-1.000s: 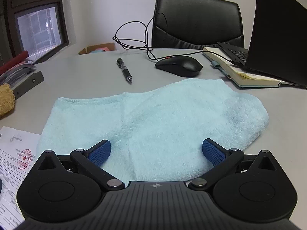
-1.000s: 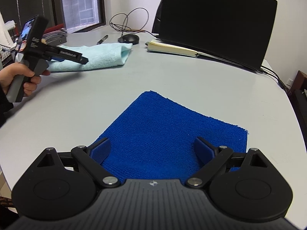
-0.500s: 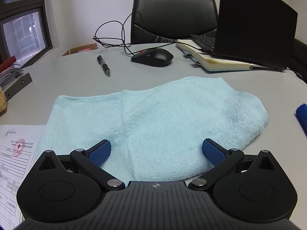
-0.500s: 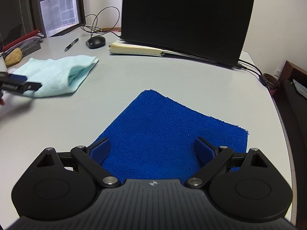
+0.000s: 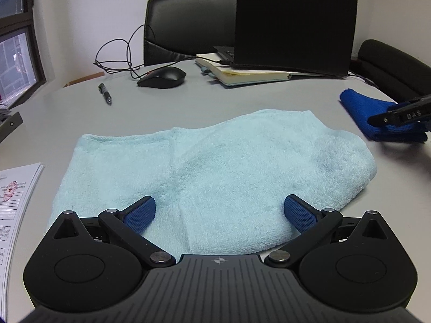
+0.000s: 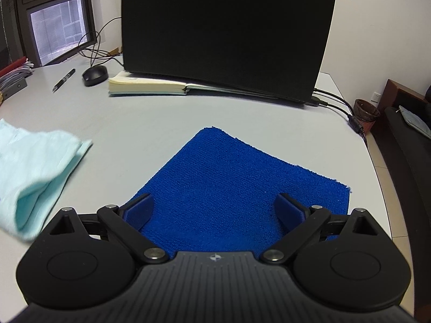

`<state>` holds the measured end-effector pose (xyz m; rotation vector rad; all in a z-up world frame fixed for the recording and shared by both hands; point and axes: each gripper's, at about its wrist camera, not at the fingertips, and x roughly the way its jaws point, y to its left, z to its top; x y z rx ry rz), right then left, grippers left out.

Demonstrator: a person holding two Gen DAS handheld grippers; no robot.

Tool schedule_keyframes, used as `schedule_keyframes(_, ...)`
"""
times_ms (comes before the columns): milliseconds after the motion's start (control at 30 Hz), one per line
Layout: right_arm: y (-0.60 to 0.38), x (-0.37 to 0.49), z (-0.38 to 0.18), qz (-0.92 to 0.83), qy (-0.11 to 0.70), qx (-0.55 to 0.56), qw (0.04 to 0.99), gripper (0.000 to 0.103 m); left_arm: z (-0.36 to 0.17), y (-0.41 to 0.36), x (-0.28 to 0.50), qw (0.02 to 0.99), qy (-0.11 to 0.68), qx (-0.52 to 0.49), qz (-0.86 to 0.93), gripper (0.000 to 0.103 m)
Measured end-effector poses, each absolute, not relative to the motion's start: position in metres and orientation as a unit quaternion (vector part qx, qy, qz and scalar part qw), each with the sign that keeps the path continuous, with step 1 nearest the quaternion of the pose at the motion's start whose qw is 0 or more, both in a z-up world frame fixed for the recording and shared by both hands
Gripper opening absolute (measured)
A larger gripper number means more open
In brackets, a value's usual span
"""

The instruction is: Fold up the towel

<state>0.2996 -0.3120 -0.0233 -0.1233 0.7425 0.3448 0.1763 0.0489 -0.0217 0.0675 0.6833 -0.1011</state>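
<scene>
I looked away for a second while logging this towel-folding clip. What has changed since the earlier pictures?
Only the cameras swung. The left hand-held gripper turned right, bringing the blue towel into its view; the right hand-held gripper turned right too, so the light blue towel slid to the left edge of its view. Nothing was gripped or released. Both grippers stayed open, both towels stayed put.

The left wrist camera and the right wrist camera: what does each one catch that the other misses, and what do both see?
Only the left wrist view shows the stamped white paper form, the black office chair and the right gripper's black finger over the blue cloth.

Only the right wrist view shows the brown wicker bin.

Both show the fluffy light-blue towel, the flat dark-blue cloth, black mouse, black pen, open cream-paged notebook and black laptop.
</scene>
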Motion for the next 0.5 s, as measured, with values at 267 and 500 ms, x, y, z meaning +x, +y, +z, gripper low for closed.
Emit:
schedule_keyframes(267,-0.315,0.320,-0.026,0.161,0.356,-0.055,0.919,0.099,-0.022,0.026,0.170,0.941,0.331,0.038,-0.064,0.103)
schedule_keyframes(500,-0.316,0.320,-0.027,0.164,0.354,-0.055,0.919,0.099,-0.022,-0.005,0.159,0.938,0.327,0.052,-0.106,0.103)
